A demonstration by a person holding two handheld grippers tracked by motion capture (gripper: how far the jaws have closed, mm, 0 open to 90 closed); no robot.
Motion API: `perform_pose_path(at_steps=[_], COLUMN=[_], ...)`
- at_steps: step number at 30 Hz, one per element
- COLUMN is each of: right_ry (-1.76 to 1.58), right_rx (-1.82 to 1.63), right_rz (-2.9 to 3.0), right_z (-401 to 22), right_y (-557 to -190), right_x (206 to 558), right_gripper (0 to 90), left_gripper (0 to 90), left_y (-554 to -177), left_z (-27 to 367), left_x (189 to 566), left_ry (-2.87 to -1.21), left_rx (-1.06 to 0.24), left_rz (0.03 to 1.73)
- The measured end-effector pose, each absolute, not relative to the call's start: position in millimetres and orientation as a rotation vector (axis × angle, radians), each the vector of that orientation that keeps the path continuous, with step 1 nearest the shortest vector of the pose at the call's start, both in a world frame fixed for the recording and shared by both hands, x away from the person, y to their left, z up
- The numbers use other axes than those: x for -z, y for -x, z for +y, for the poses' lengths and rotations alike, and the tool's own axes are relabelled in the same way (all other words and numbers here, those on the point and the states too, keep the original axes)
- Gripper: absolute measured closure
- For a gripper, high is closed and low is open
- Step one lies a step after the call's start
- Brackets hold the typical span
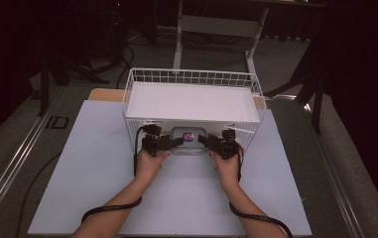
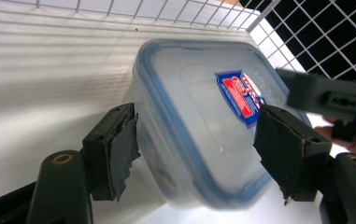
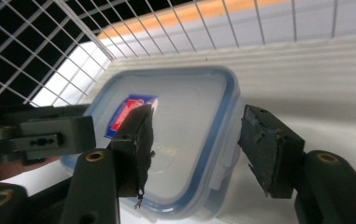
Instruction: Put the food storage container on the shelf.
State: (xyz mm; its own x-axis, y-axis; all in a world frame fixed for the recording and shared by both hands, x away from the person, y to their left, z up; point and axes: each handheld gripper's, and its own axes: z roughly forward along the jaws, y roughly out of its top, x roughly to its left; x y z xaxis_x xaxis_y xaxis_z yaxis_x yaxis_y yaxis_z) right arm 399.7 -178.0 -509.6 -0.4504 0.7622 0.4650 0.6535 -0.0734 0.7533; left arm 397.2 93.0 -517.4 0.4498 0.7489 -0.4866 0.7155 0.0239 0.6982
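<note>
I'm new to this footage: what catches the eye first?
A clear plastic container with a blue-rimmed lid and red-and-blue label sits at the near edge of a white wire basket. The left gripper and right gripper flank it, jaws straddling its sides.

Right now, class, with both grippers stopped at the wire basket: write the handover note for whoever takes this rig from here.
Left gripper: open, jaws straddling one end of the clear container, one pad over its lid, the other beside its wall.
Right gripper: open, straddling the other end, with a gap at its outer pad.
Things: the blue-rimmed container, lid on, sits at the near side of the white wire basket on the table.
Done: both grippers are lined up on the container.
Left: probably closing both on it. Whether it goes in or comes out, I cannot tell.
</note>
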Motion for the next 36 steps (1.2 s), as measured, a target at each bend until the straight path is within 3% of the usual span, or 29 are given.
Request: perform_pose_path(at_steps=[1, 13, 15, 17, 21, 25, 28, 36], right_ry=[-1.675, -1.423, -1.423, -1.397, -1.369, -1.298, -1.263, -1.153], right_rx=[-1.555, -1.504, -1.525, -1.538, -1.530, -1.520, -1.563, -1.457], right_rz=[2.068, 2.132, 2.148, 2.196, 2.228, 2.264, 2.295, 2.315], right_z=[-179, -196, -198, -198, -197, -194, -192, -179], right_y=[-395, -367, -360, -352, -338, -328, -322, -310], right_x=[505, 495, 494, 495, 494, 495, 497, 497], right_gripper=[44.0, 41.3, 36.7, 25.8, 18.5, 18.4, 13.6, 14.4], left_gripper=[32.3, 32.3, 32.0, 31.5, 23.4, 12.7, 2.4, 2.4], left_y=[-395, -353, -342, -331, -308, -290, -278, -243], left_z=[95, 115, 116, 117, 123, 129, 136, 155], left_x=[518, 511, 510, 508, 503, 498, 494, 484], left_ry=[-1.701, -1.715, -1.759, -1.760, -1.757, -1.741, -1.765, -1.758], left_rx=[-0.021, 0.008, -0.010, 0.007, 0.014, 0.008, -0.040, -0.212], left_rz=[1.275, 1.211, 1.165, 1.131, 1.014, 0.909, 0.863, 0.835])
